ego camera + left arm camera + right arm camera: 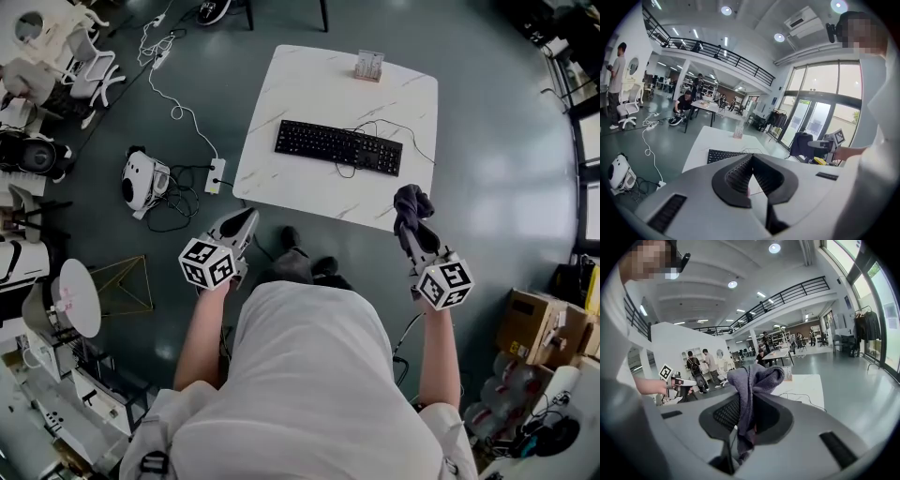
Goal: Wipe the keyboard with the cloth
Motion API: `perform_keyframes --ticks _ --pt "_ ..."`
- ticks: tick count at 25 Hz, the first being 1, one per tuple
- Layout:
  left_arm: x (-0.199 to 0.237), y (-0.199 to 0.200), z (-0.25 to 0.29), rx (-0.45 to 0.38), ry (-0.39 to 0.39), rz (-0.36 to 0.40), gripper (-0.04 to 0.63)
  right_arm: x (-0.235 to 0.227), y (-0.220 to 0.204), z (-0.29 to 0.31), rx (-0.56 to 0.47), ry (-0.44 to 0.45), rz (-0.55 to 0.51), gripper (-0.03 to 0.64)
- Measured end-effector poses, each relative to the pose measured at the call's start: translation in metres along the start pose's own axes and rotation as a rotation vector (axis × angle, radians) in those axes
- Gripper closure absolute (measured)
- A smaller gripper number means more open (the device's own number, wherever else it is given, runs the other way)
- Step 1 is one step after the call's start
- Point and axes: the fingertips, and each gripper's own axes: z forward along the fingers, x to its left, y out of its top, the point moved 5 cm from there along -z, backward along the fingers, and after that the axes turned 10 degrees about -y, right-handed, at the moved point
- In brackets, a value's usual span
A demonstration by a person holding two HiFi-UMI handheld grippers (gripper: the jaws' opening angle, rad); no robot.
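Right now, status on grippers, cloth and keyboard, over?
Left gripper shut, empty. Right gripper shut on dark cloth. Keyboard on white table, untouched; its cable loops across the keys.

The keyboard [337, 147] is black, the bench [281, 94] under it white with pale grey marble-like veining, and the floor [487, 187] a dull blue-grey. The cloth [411, 204] is a dark purplish grey, and a small rounded device [141, 178] on the floor is white with black patches. The left tool [246, 218] and right tool [410, 228] are light grey with black ribbed pads [736, 176], each bearing a cube [208, 263] of black-and-white square markers, and the person's shirt [309, 375] is white.
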Motion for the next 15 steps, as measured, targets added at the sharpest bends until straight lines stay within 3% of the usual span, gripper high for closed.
perform_keyframes --ticks 15 --pt "0.036 0.047 -0.014 -0.018 -0.054 0.066 0.581 0.024 0.043 0.004 -0.09 -0.081 0.011 0.541"
